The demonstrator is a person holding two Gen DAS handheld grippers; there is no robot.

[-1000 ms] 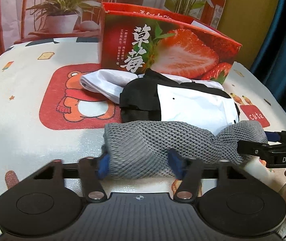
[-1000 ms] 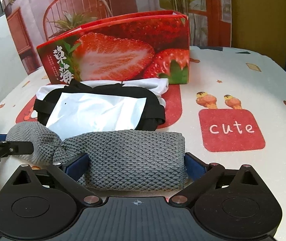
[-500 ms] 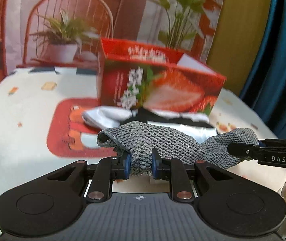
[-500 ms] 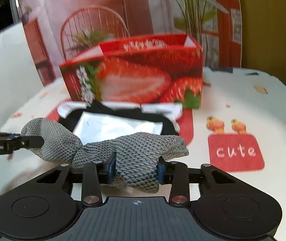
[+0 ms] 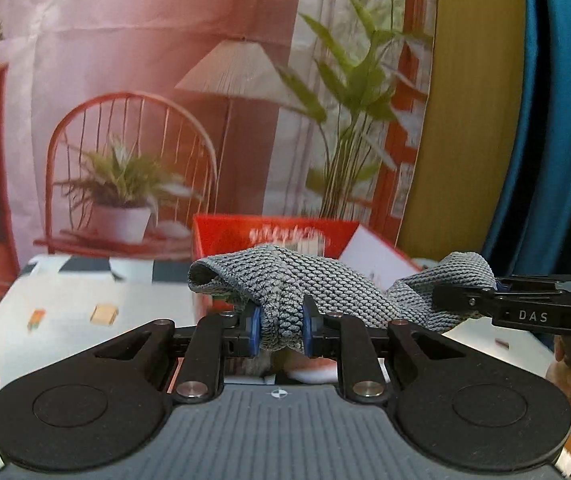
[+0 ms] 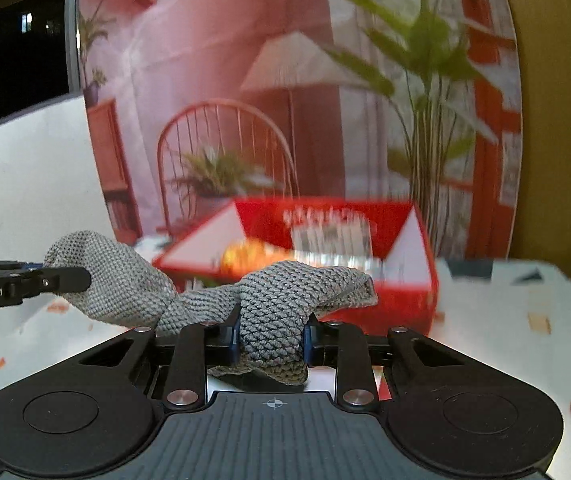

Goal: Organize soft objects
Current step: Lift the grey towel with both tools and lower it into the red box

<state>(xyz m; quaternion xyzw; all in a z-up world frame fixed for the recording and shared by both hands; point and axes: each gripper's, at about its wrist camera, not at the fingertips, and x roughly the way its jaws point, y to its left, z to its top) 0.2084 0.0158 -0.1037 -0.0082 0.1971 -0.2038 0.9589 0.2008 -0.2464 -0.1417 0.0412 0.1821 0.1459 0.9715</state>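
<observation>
A grey knitted cloth [image 5: 285,276] hangs in the air, stretched between both grippers above the patterned table [image 5: 65,312]. My left gripper [image 5: 279,330] is shut on its left end, blue pads pinching a bunched fold. My right gripper [image 6: 271,340] has the other end [image 6: 285,292] between its pads, which press on it while the jaws are still closing. Each view also shows the other gripper's fingers on the cloth: the right gripper [image 5: 465,300] and the left gripper [image 6: 65,280]. Behind the cloth stands the open red strawberry box [image 6: 405,292], also seen as the box [image 5: 245,232].
A printed backdrop [image 5: 165,80] with a chair, lamp and plants rises behind the table. A blue curtain [image 5: 557,120] hangs at the right, and a white panel [image 6: 25,180] stands at the left. A person's hand [image 5: 565,372] holds the right gripper.
Both grippers shut on the ends of the grey cloth and lifted it off the table. The black and white clothes that lay behind it have dropped out of view.
</observation>
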